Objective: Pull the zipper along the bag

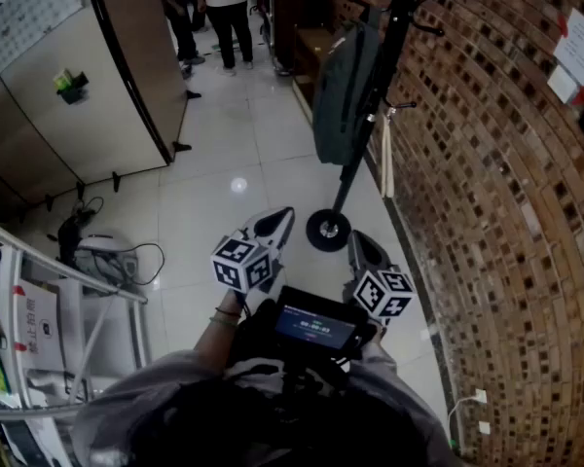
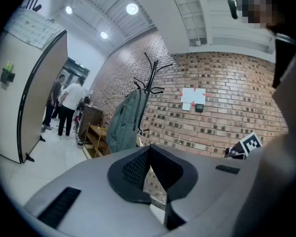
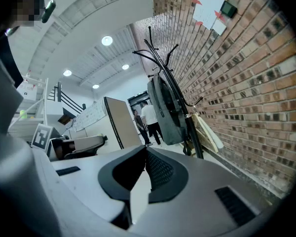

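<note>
A grey-green backpack (image 1: 343,84) hangs on a black coat stand (image 1: 328,230) by the brick wall, some way ahead of me. It also shows in the left gripper view as the backpack (image 2: 124,120) and in the right gripper view as the backpack (image 3: 165,107); its zipper is too small to make out. My left gripper (image 1: 273,224) (image 2: 149,148) and right gripper (image 1: 363,251) (image 3: 146,149) are held side by side close to my chest, far short of the bag. Both are shut with nothing between the jaws.
The brick wall (image 1: 506,212) runs along the right, with papers (image 1: 579,52) pinned to it. A pale cloth bag (image 1: 386,159) hangs on the stand. People (image 1: 224,8) stand at the far end near a wooden shelf (image 1: 307,52). A white rack (image 1: 39,300) and cables (image 1: 97,246) are at left.
</note>
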Available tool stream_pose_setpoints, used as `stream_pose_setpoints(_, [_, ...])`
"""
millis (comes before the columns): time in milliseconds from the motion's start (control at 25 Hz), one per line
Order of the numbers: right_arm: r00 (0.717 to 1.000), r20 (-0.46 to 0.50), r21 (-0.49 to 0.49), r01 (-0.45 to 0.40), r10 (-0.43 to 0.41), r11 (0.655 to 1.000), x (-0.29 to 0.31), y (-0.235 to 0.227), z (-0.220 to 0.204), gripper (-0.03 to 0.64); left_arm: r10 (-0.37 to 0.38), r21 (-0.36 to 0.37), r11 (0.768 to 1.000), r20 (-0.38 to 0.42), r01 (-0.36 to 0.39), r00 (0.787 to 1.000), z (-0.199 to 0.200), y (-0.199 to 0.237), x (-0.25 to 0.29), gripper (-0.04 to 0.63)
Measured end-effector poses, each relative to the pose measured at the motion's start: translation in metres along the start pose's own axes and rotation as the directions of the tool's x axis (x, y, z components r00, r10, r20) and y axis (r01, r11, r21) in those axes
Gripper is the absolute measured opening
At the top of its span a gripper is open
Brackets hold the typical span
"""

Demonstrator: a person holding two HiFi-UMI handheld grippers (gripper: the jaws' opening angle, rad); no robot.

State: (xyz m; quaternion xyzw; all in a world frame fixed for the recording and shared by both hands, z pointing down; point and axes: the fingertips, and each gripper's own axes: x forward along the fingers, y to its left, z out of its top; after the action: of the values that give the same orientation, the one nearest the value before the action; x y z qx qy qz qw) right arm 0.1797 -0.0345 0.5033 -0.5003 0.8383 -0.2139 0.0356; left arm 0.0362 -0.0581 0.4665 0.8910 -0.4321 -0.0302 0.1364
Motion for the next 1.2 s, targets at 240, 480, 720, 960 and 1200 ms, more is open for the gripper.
stream_pose_setpoints(240, [0.999, 0.033, -0.051, -0.012, 0.014, 0.999, 0.025, -0.002, 0.019, -0.006, -0.006, 0.003, 1.0, 0.014, 0.006, 1.0, 0.011, 0.017, 0.019, 0.008])
stream_pose_setpoints(480, [0.995, 0.099, -0.163, 0.023, -0.007, 0.986, 0.059, -0.007, 0.06, 0.005, -0.049, 0.011, 0.999, 0.018, 0.049, 0.999, 0.029, 0.043, 0.05, 0.008])
stream_pose_setpoints(720, [0.987, 0.157, -0.26, 0.069, -0.028, 0.963, 0.102, -0.006, 0.114, 0.017, -0.12, -0.027, 0.992, 0.021, 0.12, 0.993, 0.057, 0.083, 0.076, 0.008])
stream_pose_setpoints(960, [0.979, 0.19, -0.417, 0.143, -0.068, 0.897, 0.129, -0.002, 0.17, 0.064, -0.208, -0.073, 0.976, -0.007, 0.207, 0.978, 0.061, 0.114, 0.093, 0.008])
stream_pose_setpoints(1200, [0.967, 0.242, -0.568, 0.211, -0.084, 0.796, 0.149, 0.009, 0.241, 0.104, -0.258, -0.094, 0.962, -0.018, 0.255, 0.966, 0.061, 0.134, 0.109, 0.008])
